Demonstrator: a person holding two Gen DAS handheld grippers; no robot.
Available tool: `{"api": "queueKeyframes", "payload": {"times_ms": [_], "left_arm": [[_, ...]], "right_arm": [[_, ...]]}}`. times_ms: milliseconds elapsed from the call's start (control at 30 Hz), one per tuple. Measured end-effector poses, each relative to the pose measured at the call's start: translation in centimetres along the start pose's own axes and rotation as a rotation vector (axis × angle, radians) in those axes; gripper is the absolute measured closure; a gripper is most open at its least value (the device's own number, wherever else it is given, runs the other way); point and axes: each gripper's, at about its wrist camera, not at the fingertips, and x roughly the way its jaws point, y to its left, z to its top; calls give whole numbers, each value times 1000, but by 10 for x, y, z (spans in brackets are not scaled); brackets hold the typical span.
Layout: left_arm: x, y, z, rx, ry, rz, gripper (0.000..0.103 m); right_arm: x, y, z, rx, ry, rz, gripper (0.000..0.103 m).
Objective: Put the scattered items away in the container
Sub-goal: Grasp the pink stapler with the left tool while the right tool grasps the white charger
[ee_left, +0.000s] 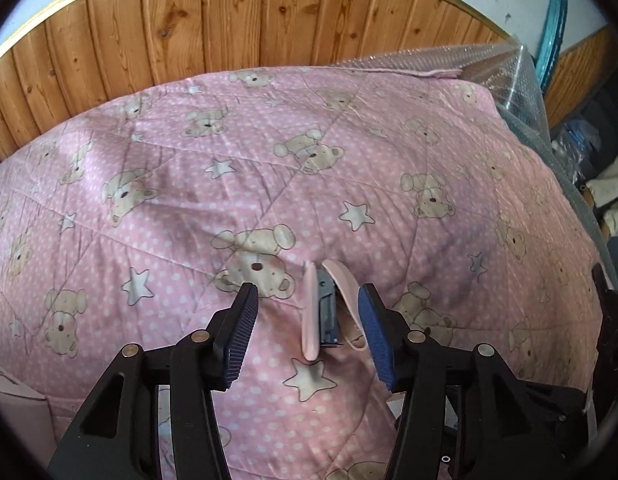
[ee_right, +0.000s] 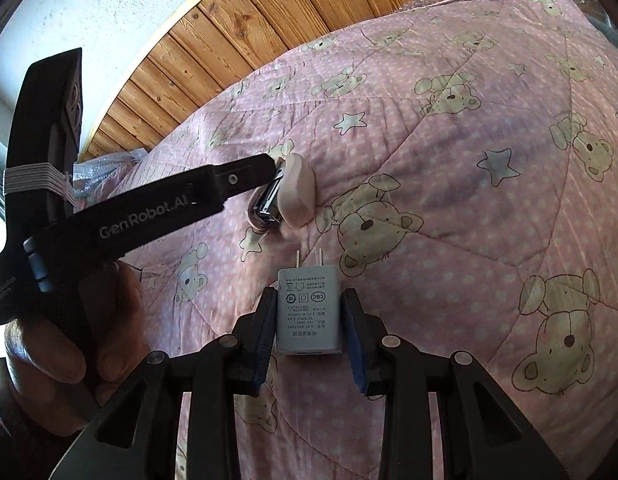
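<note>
Grey plastic wall charger (ee_right: pixel 309 312) pinched flat-sided in the right gripper (ee_right: pixel 309 328), over the quilt.

Light, rigid, smooth: take it by the broad faces, clear of the prongs. Beyond, the left gripper (ee_left: pixel 307 320) stands spread, unclamped, around a small pink stapler (ee_left: pixel 323 312) lying on the pink bear-print quilt (ee_left: pixel 389 184). No container shows in either view.

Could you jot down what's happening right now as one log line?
left gripper: open around pink stapler | right gripper: shut on grey charger | surface: pink quilt
</note>
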Motion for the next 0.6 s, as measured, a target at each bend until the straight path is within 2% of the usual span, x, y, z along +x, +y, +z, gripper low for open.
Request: {"api": "queueKeyframes", "payload": {"times_ms": [167, 267, 367, 400, 467, 500, 567, 600], "left_arm": [[-9, -2, 2, -56, -16, -49, 48], [-9, -20, 3, -17, 1, -90, 48], [10, -32, -2, 45, 35, 9, 48], [10, -33, -4, 58, 1, 39, 49], [14, -26, -6, 66, -5, 128, 67], [13, -15, -7, 22, 1, 111, 72], [8, 13, -11, -107, 7, 19, 72], [4, 26, -14, -153, 1, 15, 70]], "right_arm": [[-2, -5, 0, 9, -2, 6, 70], [-5, -7, -2, 23, -6, 8, 69], [-8, -10, -6, 36, -8, 12, 69], [-9, -10, -7, 36, -7, 13, 70], [-11, -12, -8, 35, -7, 13, 70], [-12, -12, -9, 35, -7, 14, 70], [-13, -13, -8, 38, -7, 16, 70], [-13, -14, -8, 40, -7, 18, 70]]}}
